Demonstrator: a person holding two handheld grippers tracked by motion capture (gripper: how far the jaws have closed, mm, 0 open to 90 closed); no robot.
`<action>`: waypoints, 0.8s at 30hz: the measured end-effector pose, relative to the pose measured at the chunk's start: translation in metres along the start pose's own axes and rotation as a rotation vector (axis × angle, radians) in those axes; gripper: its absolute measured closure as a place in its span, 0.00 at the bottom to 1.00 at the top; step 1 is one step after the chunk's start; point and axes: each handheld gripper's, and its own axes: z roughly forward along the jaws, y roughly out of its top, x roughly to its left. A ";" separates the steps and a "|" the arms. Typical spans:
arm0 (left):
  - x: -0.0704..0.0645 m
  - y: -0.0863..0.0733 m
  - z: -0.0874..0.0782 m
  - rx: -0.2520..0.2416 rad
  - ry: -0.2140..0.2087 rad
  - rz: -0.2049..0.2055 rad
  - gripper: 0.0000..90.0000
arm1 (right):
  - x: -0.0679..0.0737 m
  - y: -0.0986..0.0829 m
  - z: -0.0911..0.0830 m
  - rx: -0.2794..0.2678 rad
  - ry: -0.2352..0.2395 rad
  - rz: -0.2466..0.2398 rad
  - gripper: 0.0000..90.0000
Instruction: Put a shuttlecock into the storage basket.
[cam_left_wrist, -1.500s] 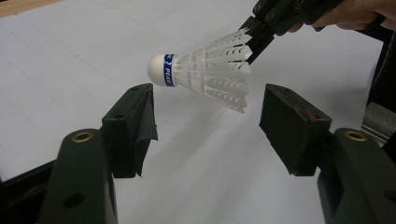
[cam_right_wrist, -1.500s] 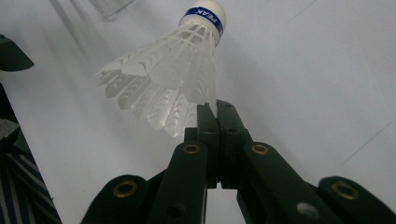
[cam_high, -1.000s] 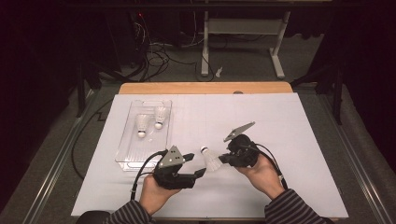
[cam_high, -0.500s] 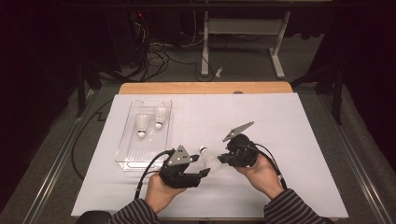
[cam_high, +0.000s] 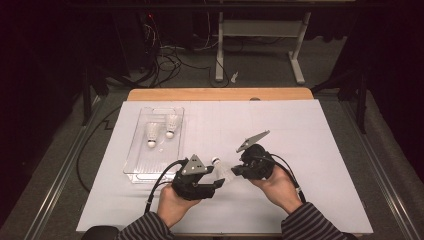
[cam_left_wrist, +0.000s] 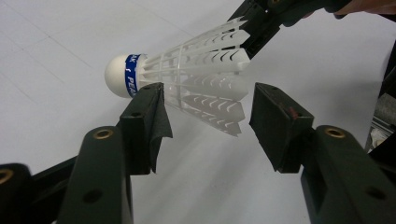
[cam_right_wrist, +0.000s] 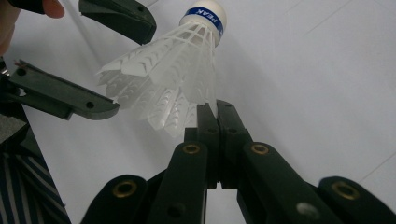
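Observation:
A white plastic shuttlecock (cam_high: 220, 168) with a blue-banded cork hangs above the white table sheet between my two grippers. My right gripper (cam_right_wrist: 216, 109) is shut on the rim of its skirt (cam_right_wrist: 173, 70), with the cork pointing away. My left gripper (cam_left_wrist: 208, 100) is open; its two jaws stand on either side of the shuttlecock (cam_left_wrist: 196, 70), the left pad close to the skirt just behind the cork. In the high view the left gripper (cam_high: 214, 182) sits just left of the right gripper (cam_high: 237, 168).
A clear plastic tray (cam_high: 137, 170) lies at the left of the sheet, holding two more shuttlecocks (cam_high: 152, 135) (cam_high: 171, 124). The white sheet (cam_high: 310, 150) covers the table to the right and behind. Cables trail from both grippers.
My left gripper has edged right toward the shuttlecock, so its open jaws now flank the skirt. The right gripper has kept its hold and barely moved.

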 end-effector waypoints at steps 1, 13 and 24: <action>0.000 0.000 0.000 0.000 0.002 0.001 0.52 | 0.001 0.000 0.000 0.003 0.002 -0.004 1.00; 0.003 0.002 0.000 -0.007 0.032 0.003 0.58 | 0.004 0.002 0.001 0.004 0.013 -0.015 1.00; 0.004 0.004 -0.001 -0.025 0.046 -0.005 0.70 | 0.006 0.002 0.000 0.004 0.017 -0.019 1.00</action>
